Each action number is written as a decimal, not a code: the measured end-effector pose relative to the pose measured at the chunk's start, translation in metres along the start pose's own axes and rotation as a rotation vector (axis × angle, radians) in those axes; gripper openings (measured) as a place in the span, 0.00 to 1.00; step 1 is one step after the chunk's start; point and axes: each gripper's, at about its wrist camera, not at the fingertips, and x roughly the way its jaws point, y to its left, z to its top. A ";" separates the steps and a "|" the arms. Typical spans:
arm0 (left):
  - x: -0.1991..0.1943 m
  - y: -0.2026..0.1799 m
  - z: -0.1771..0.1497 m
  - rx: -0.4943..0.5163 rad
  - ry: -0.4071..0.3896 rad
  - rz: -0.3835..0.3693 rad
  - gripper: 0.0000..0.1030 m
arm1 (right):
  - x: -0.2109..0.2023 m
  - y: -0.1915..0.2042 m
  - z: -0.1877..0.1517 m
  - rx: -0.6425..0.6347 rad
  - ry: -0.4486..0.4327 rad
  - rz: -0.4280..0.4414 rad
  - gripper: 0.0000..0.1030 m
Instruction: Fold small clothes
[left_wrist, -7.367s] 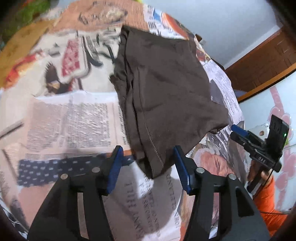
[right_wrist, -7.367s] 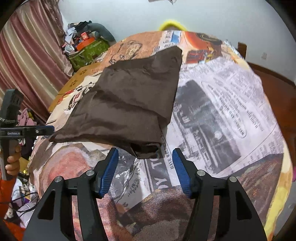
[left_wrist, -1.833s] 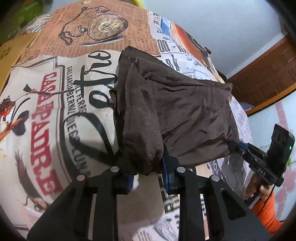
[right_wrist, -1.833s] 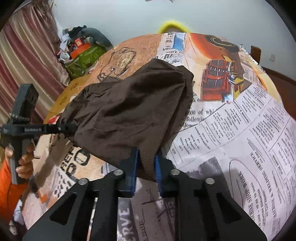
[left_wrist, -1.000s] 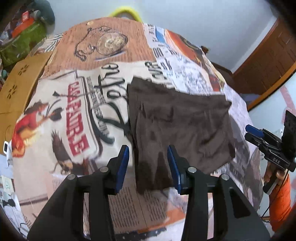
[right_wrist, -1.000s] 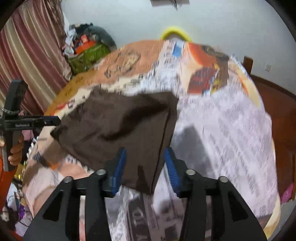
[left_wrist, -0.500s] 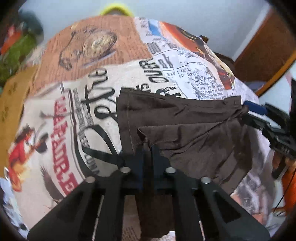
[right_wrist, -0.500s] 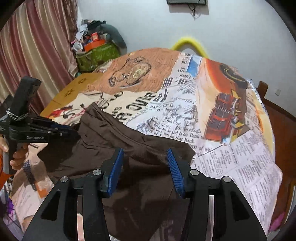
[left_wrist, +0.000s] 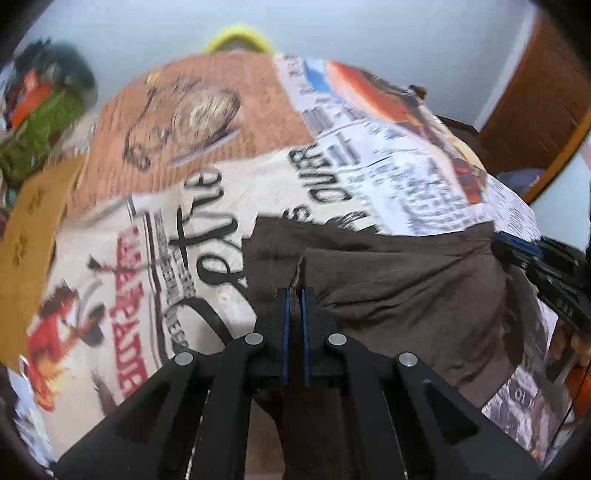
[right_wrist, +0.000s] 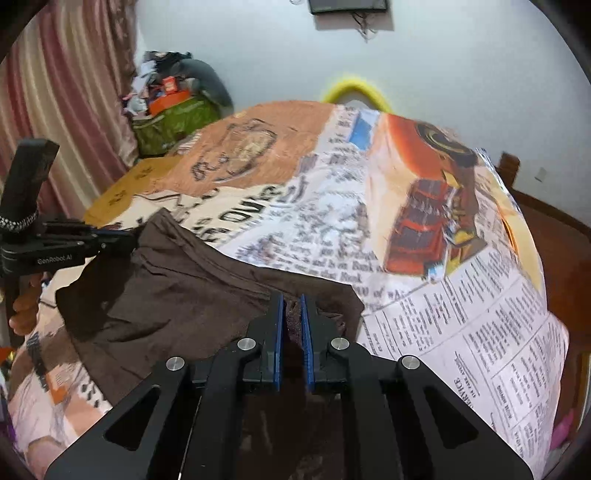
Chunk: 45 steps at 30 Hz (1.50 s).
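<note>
Item: small dark-brown knit garment (left_wrist: 406, 291), part-folded on the newsprint-patterned bedspread (left_wrist: 155, 236). Soft, light, limp; likely sags between holds. Left gripper (left_wrist: 294, 295) and right gripper (right_wrist: 291, 301): jaws clamped on its edge folds.

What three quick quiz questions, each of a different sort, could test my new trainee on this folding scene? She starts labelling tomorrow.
1. True or false: the left gripper is shut on the brown garment.
2. The garment lies on: A) bare wood B) a newspaper-print cover C) a tray.
3. Fill in: the right gripper pinches the garment's ___ edge, as its own camera sees it.

Key: 1 true. 2 B. 3 right.
</note>
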 end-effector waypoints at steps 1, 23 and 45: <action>0.003 0.005 -0.001 -0.035 0.008 -0.014 0.06 | 0.001 0.000 0.000 0.001 0.003 -0.011 0.08; -0.010 0.024 -0.040 -0.170 0.114 -0.119 0.70 | -0.034 -0.004 -0.049 0.192 0.076 0.072 0.68; 0.022 0.021 -0.024 -0.227 0.124 -0.263 0.19 | 0.007 -0.012 -0.044 0.236 0.068 0.098 0.33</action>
